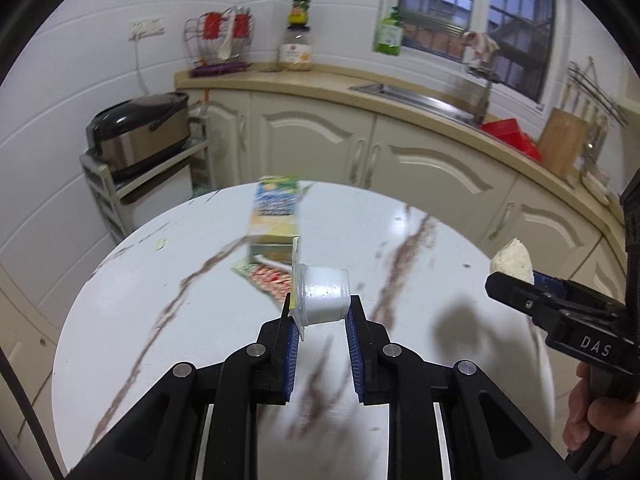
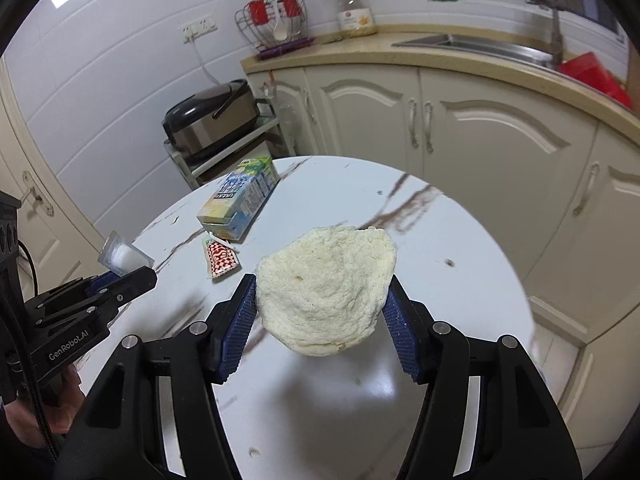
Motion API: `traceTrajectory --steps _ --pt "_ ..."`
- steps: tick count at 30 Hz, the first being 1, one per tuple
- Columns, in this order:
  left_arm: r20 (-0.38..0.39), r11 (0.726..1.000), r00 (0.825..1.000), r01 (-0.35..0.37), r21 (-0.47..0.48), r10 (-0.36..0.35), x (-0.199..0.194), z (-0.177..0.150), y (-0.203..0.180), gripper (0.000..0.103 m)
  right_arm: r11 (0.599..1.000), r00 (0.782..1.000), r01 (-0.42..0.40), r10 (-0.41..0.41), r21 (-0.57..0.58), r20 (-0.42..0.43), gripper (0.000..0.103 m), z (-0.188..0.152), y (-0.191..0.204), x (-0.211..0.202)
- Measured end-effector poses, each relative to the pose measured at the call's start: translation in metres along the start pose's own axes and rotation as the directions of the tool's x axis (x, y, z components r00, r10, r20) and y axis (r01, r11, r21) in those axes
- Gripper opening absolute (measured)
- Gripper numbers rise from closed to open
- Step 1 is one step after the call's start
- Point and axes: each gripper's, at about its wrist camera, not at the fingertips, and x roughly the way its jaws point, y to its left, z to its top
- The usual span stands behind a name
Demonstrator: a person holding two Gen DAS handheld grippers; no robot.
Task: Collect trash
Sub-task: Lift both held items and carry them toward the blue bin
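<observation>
- While both grippers hang above a round marble-patterned table (image 1: 420,240), each carries one piece of trash.
- Left gripper (image 1: 320,312): clenched on a small white plastic cup (image 1: 326,294). The cup lies on its side between the blue pads (image 1: 354,344), its peeled lid flap at the left pad and its base toward the right one. It is clear of the tabletop.
- Right gripper (image 2: 320,304): grasping a pale, crumbly piece of bread (image 2: 326,290), pressed between the two pads (image 2: 240,320) and lifted off the table. In the left wrist view the same bread (image 1: 514,262) shows at the tip of the right gripper (image 1: 516,280), at the picture's right edge.
- A hand (image 1: 596,412) holds the right gripper's handle.
- Trash on the table: a drink carton (image 2: 240,196) lying on its side near the far rim, and a red-and-white sachet (image 2: 220,260) just beside the carton's near end.
- Background: a rice cooker (image 2: 212,120) on a low shelf to the left of the cream cabinets (image 2: 460,128); a counter with a sink (image 2: 472,46), a jar (image 2: 356,12) and a wire rack (image 2: 276,20).
</observation>
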Motion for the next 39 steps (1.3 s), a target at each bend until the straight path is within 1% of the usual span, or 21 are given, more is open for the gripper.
traceTrajectory --steps 6,9,12,15,19,22,25,28,31,35,39 --pt "0.025 0.996 0.998 0.059 0.071 -0.061 -0.03 -0.011 -0.063 0.019 0.997 0.997 0.037 -0.042 0.066 0.069 0.059 -0.018 -0.043 -0.058" --pt "0.027 0.991 0.995 0.093 0.096 -0.096 -0.035 -0.012 -0.088 0.019 0.993 0.992 0.063 -0.073 0.1 0.105 0.059 -0.027 -0.068 -0.087" --pt "0.022 0.981 0.99 0.136 0.136 -0.141 -0.04 -0.016 -0.123 0.019 0.986 0.985 0.089 -0.107 0.138 0.136 0.059 -0.035 -0.093 -0.115" --pt "0.006 0.969 0.983 0.178 0.172 -0.182 -0.038 -0.015 -0.153 0.019 0.974 0.975 0.118 -0.151 0.192 0.164 0.059 -0.045 -0.126 -0.142" --pt "-0.025 0.947 0.973 0.231 0.225 -0.231 -0.021 -0.008 -0.192 0.019 0.95 0.962 0.159 -0.21 0.27 0.176 0.059 -0.06 -0.172 -0.167" --pt "-0.057 0.93 0.965 0.264 0.255 -0.258 0.002 0.004 -0.22 0.019 0.927 0.954 0.187 -0.251 0.326 0.166 0.059 -0.072 -0.205 -0.178" --pt "-0.096 0.916 0.956 0.295 0.272 -0.279 0.025 0.008 -0.246 0.019 0.904 0.946 0.218 -0.289 0.369 0.148 0.059 -0.079 -0.237 -0.182" --pt "-0.134 0.903 0.949 0.313 0.296 -0.285 0.05 0.011 -0.273 0.019 0.883 0.943 0.237 -0.31 0.405 0.124 0.059 -0.091 -0.266 -0.182" --pt "-0.185 0.889 0.94 0.332 0.315 -0.286 0.083 0.018 -0.298 0.019 0.862 0.942 0.255 -0.323 0.437 0.086 0.059 -0.1 -0.293 -0.172" --pt "-0.281 0.876 0.921 0.357 0.324 -0.272 0.134 0.022 -0.331 0.019 0.84 0.948 0.269 -0.317 0.472 0.024 0.059 -0.114 -0.324 -0.148" --pt "-0.382 0.868 0.891 0.377 0.324 -0.244 0.184 0.016 -0.352 0.019 0.815 0.954 0.277 -0.295 0.509 -0.047 0.059 -0.131 -0.351 -0.121"
